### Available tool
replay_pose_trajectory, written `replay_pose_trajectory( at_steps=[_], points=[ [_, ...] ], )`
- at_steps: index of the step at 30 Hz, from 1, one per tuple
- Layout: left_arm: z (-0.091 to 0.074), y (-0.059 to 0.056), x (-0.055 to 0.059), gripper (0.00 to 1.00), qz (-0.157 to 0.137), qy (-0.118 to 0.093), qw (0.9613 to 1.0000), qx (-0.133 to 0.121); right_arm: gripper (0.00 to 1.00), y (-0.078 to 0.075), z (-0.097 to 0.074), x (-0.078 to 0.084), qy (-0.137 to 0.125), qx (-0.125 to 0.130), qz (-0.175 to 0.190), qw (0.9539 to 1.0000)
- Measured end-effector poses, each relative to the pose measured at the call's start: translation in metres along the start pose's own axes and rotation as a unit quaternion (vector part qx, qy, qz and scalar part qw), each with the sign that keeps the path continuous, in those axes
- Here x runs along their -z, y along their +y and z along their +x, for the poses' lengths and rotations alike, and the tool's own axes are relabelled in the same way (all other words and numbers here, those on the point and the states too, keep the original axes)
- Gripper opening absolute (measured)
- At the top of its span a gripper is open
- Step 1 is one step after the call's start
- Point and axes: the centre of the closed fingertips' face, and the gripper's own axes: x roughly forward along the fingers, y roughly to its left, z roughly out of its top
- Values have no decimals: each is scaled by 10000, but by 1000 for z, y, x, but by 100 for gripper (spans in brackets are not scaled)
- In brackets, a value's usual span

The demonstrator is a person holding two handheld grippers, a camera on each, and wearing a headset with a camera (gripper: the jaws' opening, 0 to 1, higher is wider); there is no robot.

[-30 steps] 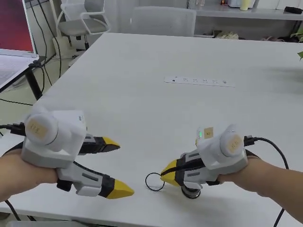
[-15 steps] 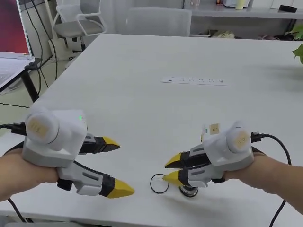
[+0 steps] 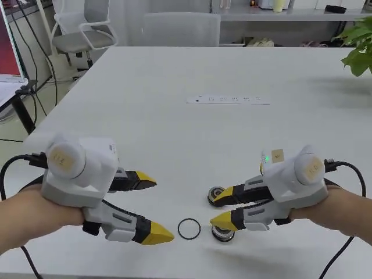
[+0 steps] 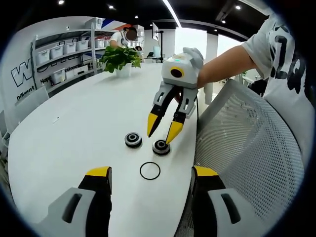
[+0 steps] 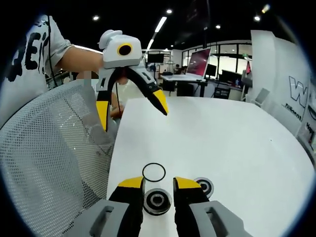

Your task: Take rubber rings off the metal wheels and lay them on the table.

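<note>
A loose black rubber ring [image 3: 189,228] lies flat on the white table [image 3: 192,133] near its front edge. Two small metal wheels with dark rims stand just right of it, one wheel [image 3: 216,193] farther back and one wheel [image 3: 222,233] nearer. My right gripper [image 3: 216,209] is open and empty, its yellow tips over the gap between the wheels. In the right gripper view the near wheel [image 5: 157,201] sits between the jaws of the right gripper [image 5: 158,183], with the ring [image 5: 154,172] ahead. My left gripper [image 3: 152,208] hangs wide open left of the ring [image 4: 150,171].
A white power strip [image 3: 228,100] lies at mid-table. Chairs [image 3: 180,26] stand at the far side and a plant [image 3: 357,52] at the right. A mesh chair back [image 4: 247,148] is close behind the table's front edge.
My right gripper went from nearly shut at the ring to open and drew back to the right, uncovering the second wheel. The ring now lies free on the table. The left gripper stays open.
</note>
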Motion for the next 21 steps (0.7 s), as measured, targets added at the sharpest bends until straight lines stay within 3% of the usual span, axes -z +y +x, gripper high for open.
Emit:
replay_pose_trajectory(
  at_steps=[11,21],
  points=[
    [25,-1,-10,60,151,31,9997,210,21,-4,-18,18,52,132,127,9998],
    [46,-6,-14,54,232,78,9989,401,22,-4,-21,31,74,170,246,9995]
  ],
)
